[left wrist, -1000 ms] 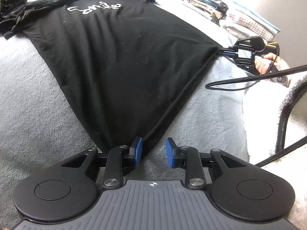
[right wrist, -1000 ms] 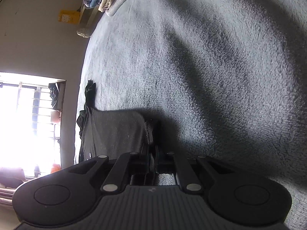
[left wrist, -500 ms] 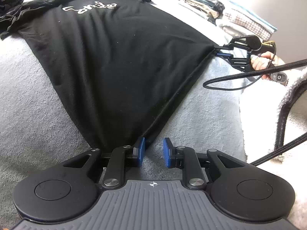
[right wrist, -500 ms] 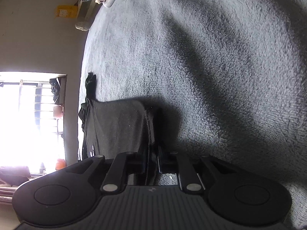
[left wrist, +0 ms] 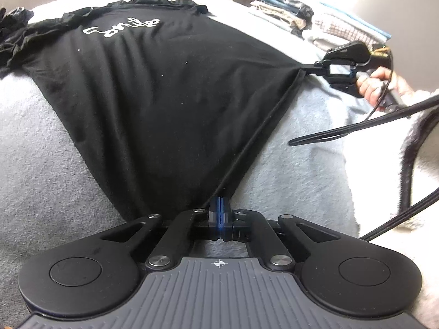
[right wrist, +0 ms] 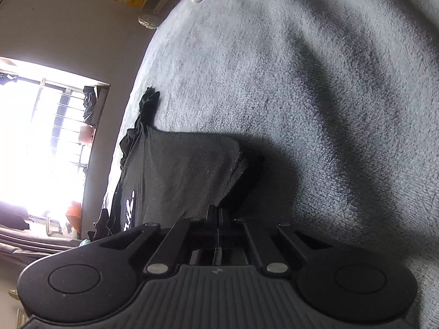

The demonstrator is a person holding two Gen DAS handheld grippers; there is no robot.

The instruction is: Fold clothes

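Black tee [left wrist: 164,104] lies flat on bed [left wrist: 41,164], stretching fwd from left gripper [left wrist: 220,213], collar at far end. Left gripper clamped on near hem corner; right gripper [right wrist: 218,219] clamped on other hem corner. Hem taut btwn both, so fold likely goes fwd.

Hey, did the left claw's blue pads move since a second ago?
Yes. The left claw has shut: its blue pads, earlier apart beside the black t-shirt hem, now meet on that corner, above the grey blanket.
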